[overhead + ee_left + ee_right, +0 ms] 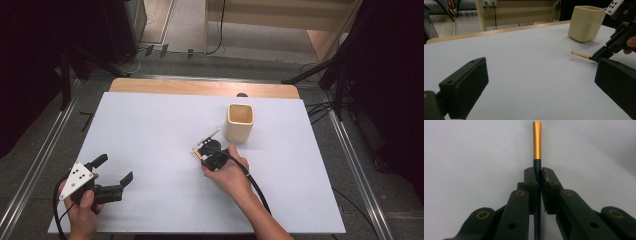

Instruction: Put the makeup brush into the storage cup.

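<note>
The table (150, 130) carries a white sheet that covers almost all of its top. A narrow strip of bare wood (200, 88) stays uncovered along the far edge. On the white surface stands one cup (239, 122), cream in colour, with a square mouth and rounded corners. It stands upright in the far right part of the table, near the wooden strip. In the left gripper view the cup (586, 23) throws a soft shadow on the sheet beside it. The part of the sheet left of the cup is bare and smooth, without folds.
</note>
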### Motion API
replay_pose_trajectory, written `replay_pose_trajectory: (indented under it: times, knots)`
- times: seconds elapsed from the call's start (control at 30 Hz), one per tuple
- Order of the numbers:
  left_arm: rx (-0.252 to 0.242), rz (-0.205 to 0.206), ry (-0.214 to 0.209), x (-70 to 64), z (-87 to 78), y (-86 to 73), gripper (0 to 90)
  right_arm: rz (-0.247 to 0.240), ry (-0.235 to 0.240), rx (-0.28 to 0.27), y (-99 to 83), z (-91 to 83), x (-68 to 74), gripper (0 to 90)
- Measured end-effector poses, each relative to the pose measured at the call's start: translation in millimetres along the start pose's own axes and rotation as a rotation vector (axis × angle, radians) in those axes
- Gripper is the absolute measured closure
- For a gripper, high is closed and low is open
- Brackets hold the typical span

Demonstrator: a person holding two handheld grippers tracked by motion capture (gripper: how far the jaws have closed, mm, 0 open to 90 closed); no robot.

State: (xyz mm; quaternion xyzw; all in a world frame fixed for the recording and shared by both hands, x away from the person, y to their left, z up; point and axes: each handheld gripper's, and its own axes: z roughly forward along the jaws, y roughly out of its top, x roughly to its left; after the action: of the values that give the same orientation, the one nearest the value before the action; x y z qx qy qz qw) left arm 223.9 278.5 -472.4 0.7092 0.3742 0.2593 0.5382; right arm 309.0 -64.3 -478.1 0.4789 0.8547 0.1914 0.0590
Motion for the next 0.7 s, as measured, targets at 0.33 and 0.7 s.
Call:
replay_pose_trajectory:
  times: [0.33,0.7]
  knots:
    - [0.002,0.004,0.0,-1.0,0.6,0.3,0.0,0.019,0.035,-0.207,-9.2,-26.9,-9.1,84.5]
    - [0.002,0.001,0.001,-0.5,0.2,0.2,0.0,0.043,0.059,-0.425,-17.5,-46.0,-18.9,84.5]
